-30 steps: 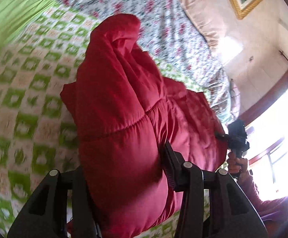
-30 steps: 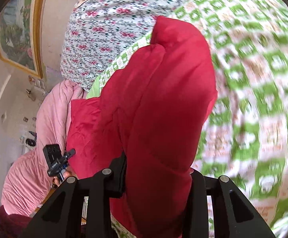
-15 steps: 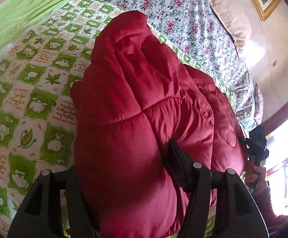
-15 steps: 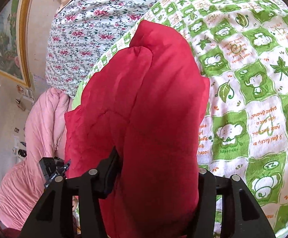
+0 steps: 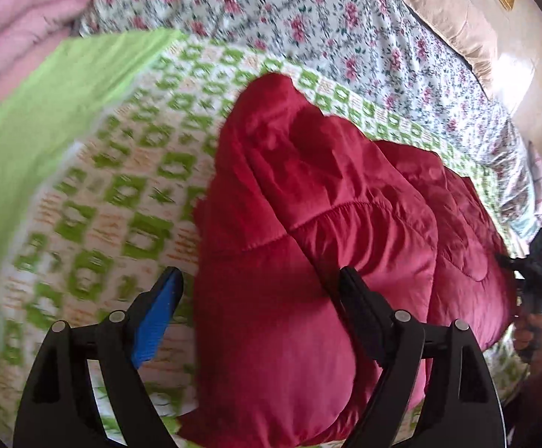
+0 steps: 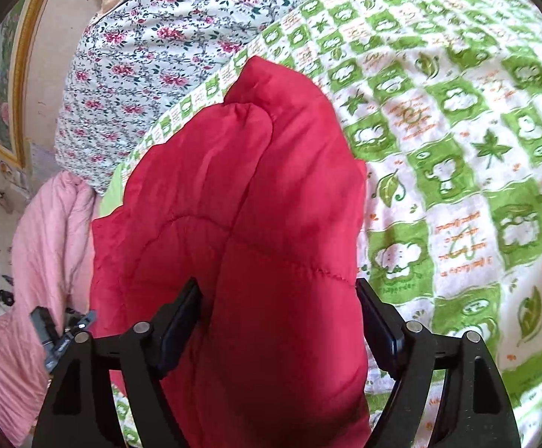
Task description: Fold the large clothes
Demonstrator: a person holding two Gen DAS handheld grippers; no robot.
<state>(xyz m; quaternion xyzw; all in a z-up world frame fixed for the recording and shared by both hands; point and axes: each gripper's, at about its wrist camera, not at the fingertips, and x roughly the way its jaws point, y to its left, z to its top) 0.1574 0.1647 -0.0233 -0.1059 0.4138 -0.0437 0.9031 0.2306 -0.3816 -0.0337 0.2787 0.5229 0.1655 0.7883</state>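
Left wrist view: my left gripper (image 5: 259,291) jaws just opening, wide, red jacket (image 5: 308,224) folded on green blanket (image 5: 103,186), loose between them; my right gripper (image 6: 278,306) likewise; back both out straight, avoid dragging fold

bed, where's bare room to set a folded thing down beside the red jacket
Free: the green checked blanket on the jacket's outer side, and the floral sheet beyond it. Crowded: the red jacket fills the middle; a pink quilt piles at one edge.
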